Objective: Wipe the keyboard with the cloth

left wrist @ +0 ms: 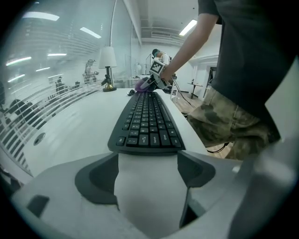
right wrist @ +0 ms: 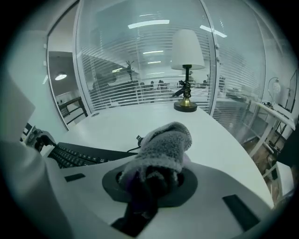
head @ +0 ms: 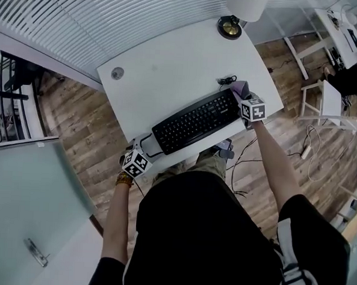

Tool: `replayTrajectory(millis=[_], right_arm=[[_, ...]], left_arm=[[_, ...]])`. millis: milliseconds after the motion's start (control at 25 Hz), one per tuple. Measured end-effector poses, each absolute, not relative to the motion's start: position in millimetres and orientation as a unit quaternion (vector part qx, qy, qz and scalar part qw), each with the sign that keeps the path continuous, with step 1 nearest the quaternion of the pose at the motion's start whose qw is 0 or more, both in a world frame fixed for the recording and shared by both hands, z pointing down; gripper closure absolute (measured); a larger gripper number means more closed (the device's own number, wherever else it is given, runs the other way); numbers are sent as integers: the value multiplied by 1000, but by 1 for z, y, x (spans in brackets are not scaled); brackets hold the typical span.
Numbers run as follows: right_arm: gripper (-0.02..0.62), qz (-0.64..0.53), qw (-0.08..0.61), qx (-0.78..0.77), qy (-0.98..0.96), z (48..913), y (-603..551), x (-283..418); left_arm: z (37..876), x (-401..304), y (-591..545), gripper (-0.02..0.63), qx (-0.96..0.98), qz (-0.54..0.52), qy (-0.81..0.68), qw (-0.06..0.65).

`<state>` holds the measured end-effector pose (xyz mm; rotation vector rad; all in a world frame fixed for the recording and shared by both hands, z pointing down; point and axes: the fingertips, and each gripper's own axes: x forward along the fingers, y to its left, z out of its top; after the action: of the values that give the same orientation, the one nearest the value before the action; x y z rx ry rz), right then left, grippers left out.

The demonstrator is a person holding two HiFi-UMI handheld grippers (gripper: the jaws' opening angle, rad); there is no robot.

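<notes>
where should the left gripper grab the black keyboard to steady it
Probably the short left end of the flat black plastic keyboard, coming in low from the left, where the open left gripper faces it squarely. That end is its narrowest span, and it lies flat on the white desk.

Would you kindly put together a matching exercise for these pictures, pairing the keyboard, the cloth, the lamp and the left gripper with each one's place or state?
Things:
1. keyboard
2. cloth
3. lamp
4. left gripper

Places or states:
A. upright at the far edge of the desk
B. open, holding nothing
C. clamped in the right gripper
D. black, lying flat near the desk's front edge

Pairs: 1-D, 2-C, 3-A, 4-B.
</notes>
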<state>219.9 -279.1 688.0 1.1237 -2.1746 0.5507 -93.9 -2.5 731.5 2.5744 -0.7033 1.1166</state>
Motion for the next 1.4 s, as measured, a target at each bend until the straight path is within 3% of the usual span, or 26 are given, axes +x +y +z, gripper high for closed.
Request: replayTrajectory(millis=[200,1400], right_arm=[[526,215,307,431,-821,691,-279,216],[534,209,287,404,-843,692,-237,155]], left_arm=[[738,-93,-4,206,888,367,-232,149],[742,-90,-5,201,890,380,-211,138]])
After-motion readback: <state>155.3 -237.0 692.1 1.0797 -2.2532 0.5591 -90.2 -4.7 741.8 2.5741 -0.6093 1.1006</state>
